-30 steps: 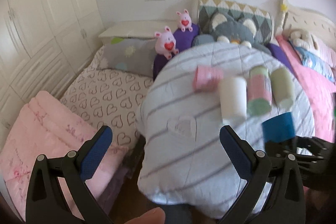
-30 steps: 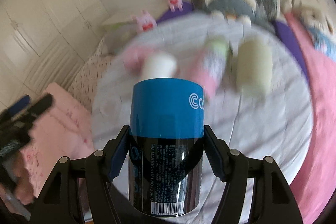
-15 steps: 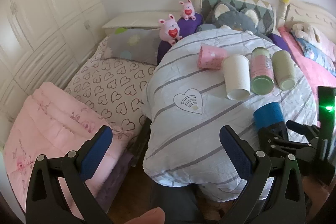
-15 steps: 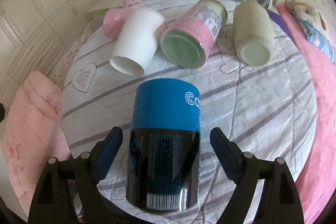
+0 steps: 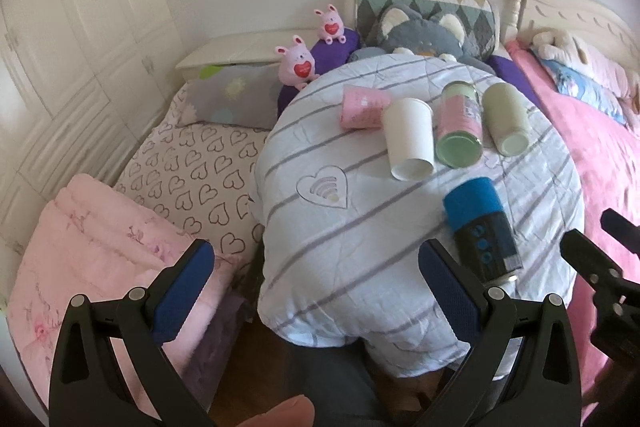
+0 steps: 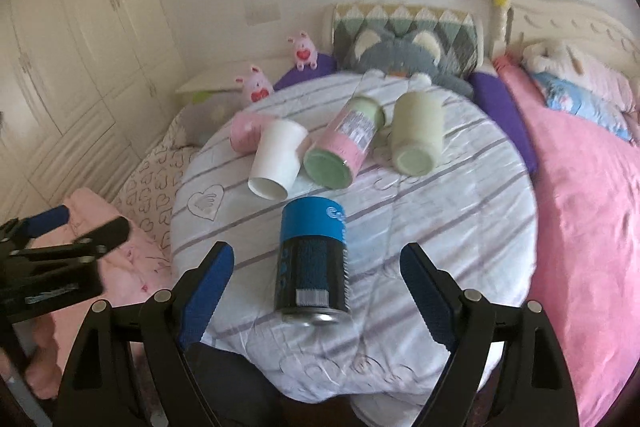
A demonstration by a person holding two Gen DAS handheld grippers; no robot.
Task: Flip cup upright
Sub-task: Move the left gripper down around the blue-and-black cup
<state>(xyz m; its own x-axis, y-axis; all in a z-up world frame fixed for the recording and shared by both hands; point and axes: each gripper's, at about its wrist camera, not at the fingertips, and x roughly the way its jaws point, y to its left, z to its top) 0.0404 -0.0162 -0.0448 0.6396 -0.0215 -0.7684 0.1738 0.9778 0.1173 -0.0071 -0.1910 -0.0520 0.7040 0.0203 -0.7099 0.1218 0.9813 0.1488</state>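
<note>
Both claws (image 5: 316, 273) (image 6: 316, 281) wide, empty; blue cup (image 6: 314, 259) lying near white cup (image 6: 278, 159) on striped quilt (image 6: 460, 211).

You see a cup (image 6: 314, 261) with a bright blue band above a black body printed in blue, lying on a white quilt (image 6: 440, 227) with grey stripes and a heart outline. Your other cups are plain white (image 6: 276, 159), pale pink (image 5: 362, 106), pink with mint-green ends (image 6: 340, 151), and pale sage green (image 6: 416, 139). Your grippers (image 6: 316, 287) are black with blue pads (image 5: 182, 287). The sheet (image 5: 192, 167) is white with dark heart outlines; the blanket (image 5: 92, 239) is pink.
</note>
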